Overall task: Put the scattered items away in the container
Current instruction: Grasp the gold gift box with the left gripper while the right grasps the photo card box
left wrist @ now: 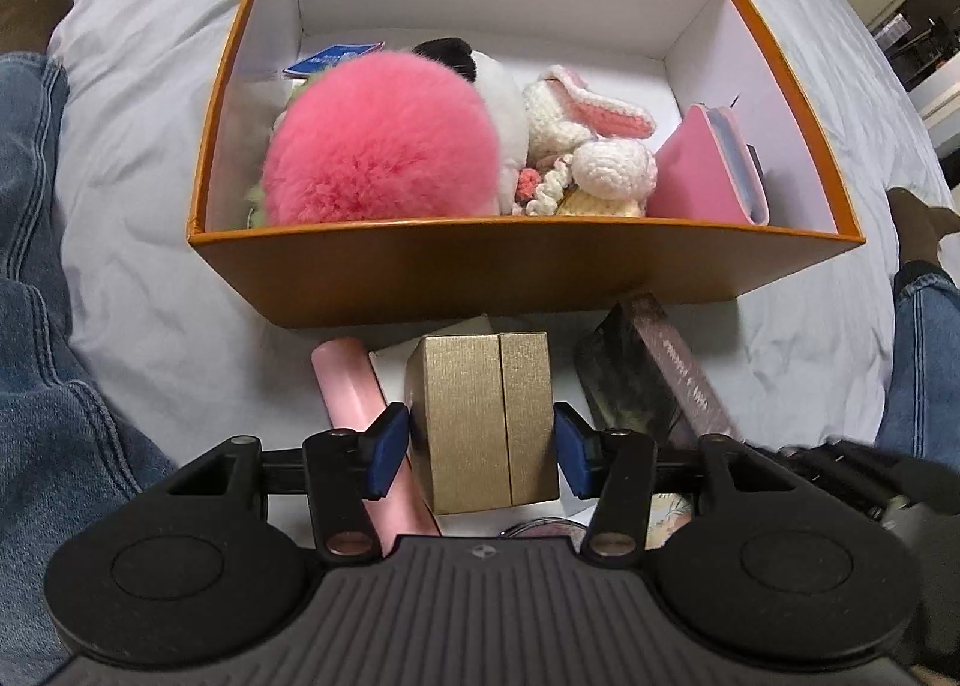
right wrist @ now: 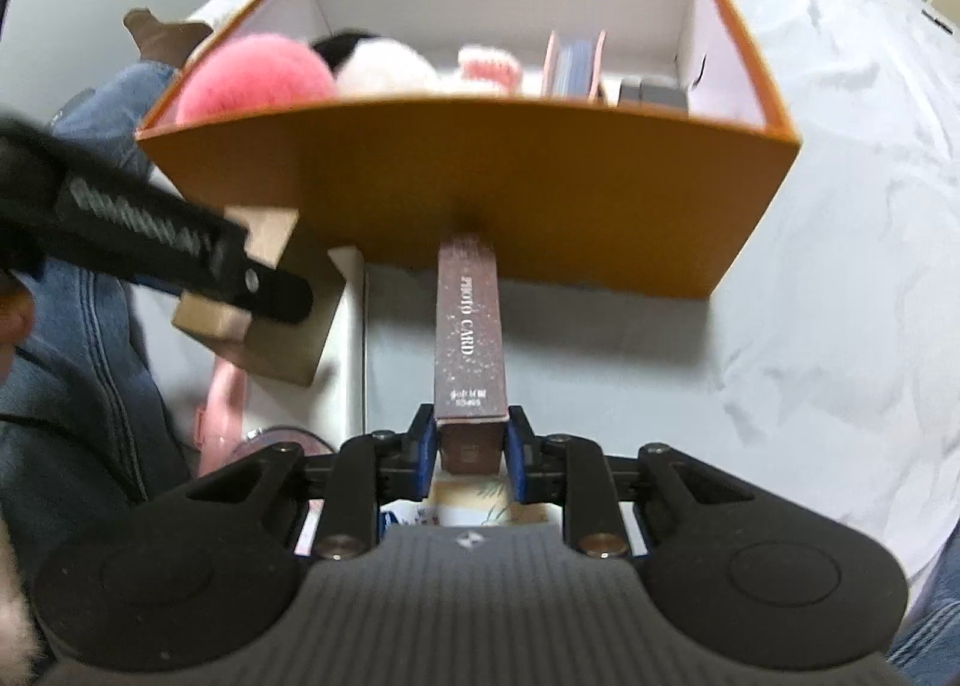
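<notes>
L gripper [left wrist: 482,442] has its blue pads [left wrist: 389,446] against both sides of a gold box [left wrist: 480,422], gripping it w/ the box upright and its seam facing the cam; the right-hand pad looks just at the box edge, contact there hard to confirm. R gripper [right wrist: 468,446] is clamped on the near end of a dark slim box marked PHOTO CARD [right wrist: 469,338], jaws narrow, pads [right wrist: 427,455] pressed on its sides; the box runs away from the cam and its far end meets the front wall of the orange container [right wrist: 480,206]. Just left of the gold box lies a pink tube [left wrist: 351,404], partly under the L finger; under both is a white flat sheet or card. The PHOTO CARD box also shows in the left wrist view, right of the gold one, close to the container's front wall. All sits on a pale wrinkled bedsheet [left wrist: 150,146]. Container stands open just beyond, white inside, holding a big pink pompom [left wrist: 384,146], a black-and-white plush [left wrist: 480,74] behind it, crochet bunny [left wrist: 582,128], a pink case [left wrist: 708,176] leaning at the right side, a blue card [left wrist: 330,59] at the back left. Right wrist view adds a small grey box [right wrist: 654,92] in the far right corner. Denim-clad legs [left wrist: 36,266] flank the scene on both sides
</notes>
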A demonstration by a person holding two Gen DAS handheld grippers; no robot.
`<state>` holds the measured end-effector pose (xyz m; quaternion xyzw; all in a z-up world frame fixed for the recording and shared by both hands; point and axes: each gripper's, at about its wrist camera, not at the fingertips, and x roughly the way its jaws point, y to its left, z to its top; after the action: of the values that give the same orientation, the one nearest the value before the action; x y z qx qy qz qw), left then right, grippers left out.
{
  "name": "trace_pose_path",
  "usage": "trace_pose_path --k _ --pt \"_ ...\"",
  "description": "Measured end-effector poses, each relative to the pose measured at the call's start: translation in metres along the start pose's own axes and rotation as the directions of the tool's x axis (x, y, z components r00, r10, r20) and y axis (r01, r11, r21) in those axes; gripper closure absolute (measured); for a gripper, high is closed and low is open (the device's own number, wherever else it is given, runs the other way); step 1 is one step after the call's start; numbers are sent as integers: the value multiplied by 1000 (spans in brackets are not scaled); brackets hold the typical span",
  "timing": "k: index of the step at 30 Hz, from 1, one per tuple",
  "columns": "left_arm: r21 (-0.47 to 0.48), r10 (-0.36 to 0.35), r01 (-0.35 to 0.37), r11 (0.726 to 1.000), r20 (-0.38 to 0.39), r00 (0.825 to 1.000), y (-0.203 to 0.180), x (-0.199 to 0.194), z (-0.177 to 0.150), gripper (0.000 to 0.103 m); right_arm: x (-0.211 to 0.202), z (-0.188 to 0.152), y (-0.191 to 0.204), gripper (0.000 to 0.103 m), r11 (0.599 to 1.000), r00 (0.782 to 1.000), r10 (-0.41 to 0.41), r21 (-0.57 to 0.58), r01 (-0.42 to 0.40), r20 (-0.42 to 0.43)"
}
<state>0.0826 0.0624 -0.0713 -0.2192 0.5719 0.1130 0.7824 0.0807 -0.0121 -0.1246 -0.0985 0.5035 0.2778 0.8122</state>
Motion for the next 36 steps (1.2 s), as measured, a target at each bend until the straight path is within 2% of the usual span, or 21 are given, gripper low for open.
trace_pose_path --k 6,12,14,24,28,31,36 --pt "10 -17 17 1000 24 1000 1 -7 0 45 -19 8 -6 78 1000 998 8 16 -9 55" --pt "40 -45 43 998 50 998 -4 -20 1 45 -41 25 -23 78 997 998 24 68 -27 55" --pt "56 -66 62 996 58 996 -7 -26 1 45 -43 32 -23 79 997 998 19 78 -23 56" --pt "113 -188 178 978 91 978 -22 -63 4 45 -104 40 -45 79 994 992 1 110 -15 123" --pt "136 -225 210 968 108 968 -28 -77 11 45 -134 52 -53 79 993 982 -10 117 -13 191" --pt "152 -242 221 963 135 961 -34 -87 18 45 -154 65 -56 79 995 965 -34 102 8 259" --pt "164 -257 229 960 175 950 -41 -96 34 45 -162 91 -60 79 997 945 -57 74 35 321"
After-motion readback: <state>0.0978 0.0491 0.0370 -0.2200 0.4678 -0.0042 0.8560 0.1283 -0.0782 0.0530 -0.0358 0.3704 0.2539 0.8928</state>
